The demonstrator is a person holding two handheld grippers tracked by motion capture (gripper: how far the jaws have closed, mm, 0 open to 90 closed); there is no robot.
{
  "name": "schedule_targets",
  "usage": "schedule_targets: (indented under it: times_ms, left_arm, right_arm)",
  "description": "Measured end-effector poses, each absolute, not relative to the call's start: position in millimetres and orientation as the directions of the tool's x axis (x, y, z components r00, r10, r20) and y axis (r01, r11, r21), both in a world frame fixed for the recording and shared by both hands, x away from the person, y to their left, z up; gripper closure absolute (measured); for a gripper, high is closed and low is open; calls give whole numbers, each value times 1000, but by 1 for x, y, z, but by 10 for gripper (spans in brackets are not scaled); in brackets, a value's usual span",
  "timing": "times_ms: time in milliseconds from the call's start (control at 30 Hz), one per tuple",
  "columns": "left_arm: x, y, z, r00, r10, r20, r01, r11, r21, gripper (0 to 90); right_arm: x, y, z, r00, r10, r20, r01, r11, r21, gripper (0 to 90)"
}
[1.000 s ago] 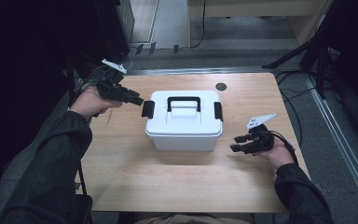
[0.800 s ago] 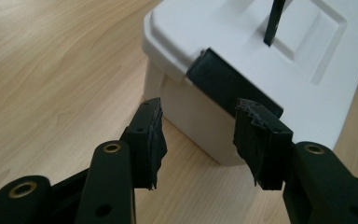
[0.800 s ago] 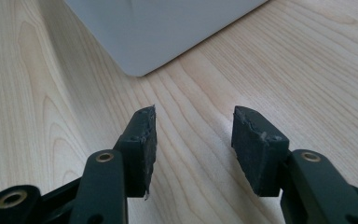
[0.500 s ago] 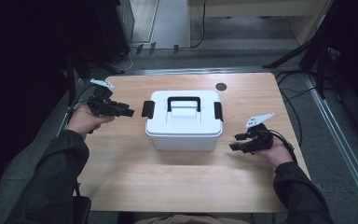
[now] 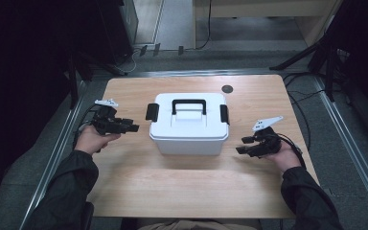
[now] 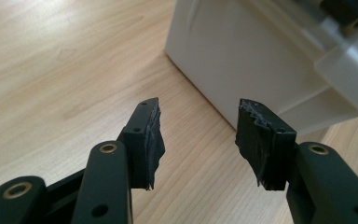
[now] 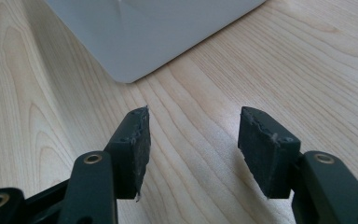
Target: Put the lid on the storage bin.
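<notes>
White box [image 5: 189,127] in the middle of the wooden table [image 5: 182,187], lid on, black handle [image 5: 189,104] lying flat on top, a black latch [image 5: 152,111] on each short end.

Left gripper [image 5: 133,128] low beside the box, level, aimed at the left end. Jaws apart, nothing between them, just been opening wider. Seen along those jaws in the left gripper view [image 6: 198,135]: bare table under the gap, box wall [image 6: 242,56] ahead and a little to the right of the tips, near but not touching; lid edge and latch higher up at the far right, blurred.

Right gripper [image 5: 239,150] low by the box's right front corner, aimed inward. Jaws apart too, empty, opened a little further within the last second. Seen along them in the right gripper view [image 7: 193,140]: wood grain in the gap, box corner [image 7: 130,42] ahead and left of the left jaw's tip, clear of both pads.
</notes>
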State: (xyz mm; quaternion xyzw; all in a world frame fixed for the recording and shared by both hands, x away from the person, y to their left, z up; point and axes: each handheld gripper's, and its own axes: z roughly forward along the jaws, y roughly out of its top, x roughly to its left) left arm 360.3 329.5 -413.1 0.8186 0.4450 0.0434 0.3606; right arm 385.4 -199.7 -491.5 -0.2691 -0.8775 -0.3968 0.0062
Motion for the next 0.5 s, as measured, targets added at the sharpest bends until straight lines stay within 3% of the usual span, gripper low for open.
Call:
schedule_targets:
  times_ms: [500]
  left_arm:
    - [349,318,-436,597,759,-261,686,-314,656,475]
  right_arm:
    - [384,-197,-491,-849,481,220,483,534,694,451]
